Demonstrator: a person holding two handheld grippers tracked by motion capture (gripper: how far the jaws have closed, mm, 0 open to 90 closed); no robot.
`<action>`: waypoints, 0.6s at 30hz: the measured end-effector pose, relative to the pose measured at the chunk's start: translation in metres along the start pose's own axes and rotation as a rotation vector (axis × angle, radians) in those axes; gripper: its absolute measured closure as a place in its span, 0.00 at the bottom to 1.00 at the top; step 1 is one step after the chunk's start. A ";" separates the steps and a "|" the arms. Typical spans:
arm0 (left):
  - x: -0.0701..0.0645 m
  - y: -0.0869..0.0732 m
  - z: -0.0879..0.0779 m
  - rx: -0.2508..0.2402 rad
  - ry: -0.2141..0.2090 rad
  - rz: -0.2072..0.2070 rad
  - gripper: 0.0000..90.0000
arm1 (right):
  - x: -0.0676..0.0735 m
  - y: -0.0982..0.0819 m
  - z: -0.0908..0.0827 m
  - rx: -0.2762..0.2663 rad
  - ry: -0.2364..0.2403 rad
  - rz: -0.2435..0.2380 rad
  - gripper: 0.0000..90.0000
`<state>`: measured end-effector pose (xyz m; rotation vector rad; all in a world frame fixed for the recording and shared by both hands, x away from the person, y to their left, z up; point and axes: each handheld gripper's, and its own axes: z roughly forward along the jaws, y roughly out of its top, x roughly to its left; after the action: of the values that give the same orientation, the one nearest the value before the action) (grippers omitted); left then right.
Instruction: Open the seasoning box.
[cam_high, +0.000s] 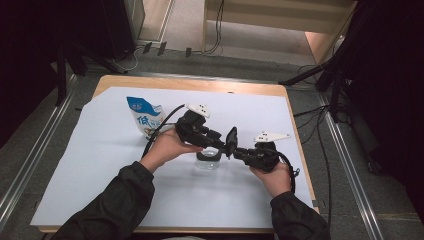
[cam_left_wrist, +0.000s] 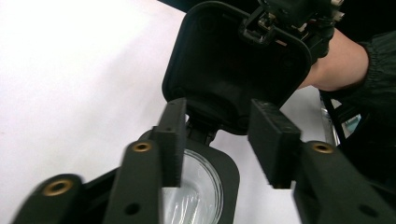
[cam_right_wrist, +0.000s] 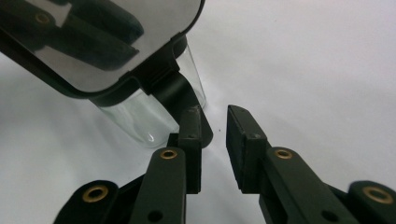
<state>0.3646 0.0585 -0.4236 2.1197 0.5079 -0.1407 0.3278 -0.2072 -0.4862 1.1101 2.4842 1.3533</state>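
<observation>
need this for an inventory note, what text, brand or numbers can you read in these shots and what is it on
"依": one large blue character on the white and blue pouch standing at the back left of the table.
Logo on the pouch's blue top band: too small to read.
Clear container with black hinged lid: no text visible.

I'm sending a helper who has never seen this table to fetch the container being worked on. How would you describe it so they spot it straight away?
On the white sheet covering the wooden table, look at the middle, between the two hand-held grippers. There stands a small clear glass jar with a black rim and a hinged black lid flipped up. Its only neighbour, the blue-and-white pouch farther back left, is soft and printed.
</observation>
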 end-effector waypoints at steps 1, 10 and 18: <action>0.000 -0.001 -0.002 -0.007 0.002 -0.006 0.61 | -0.001 -0.001 0.000 0.004 0.001 -0.005 0.85; 0.001 -0.012 -0.013 -0.006 0.003 -0.059 0.42 | -0.004 0.003 0.002 -0.006 0.017 -0.024 0.76; -0.002 -0.023 -0.032 -0.034 0.041 -0.051 0.47 | -0.004 0.007 -0.001 -0.019 0.031 -0.044 0.71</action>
<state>0.3507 0.0950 -0.4228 2.0804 0.5849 -0.1170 0.3347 -0.2079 -0.4812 1.0315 2.4963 1.3902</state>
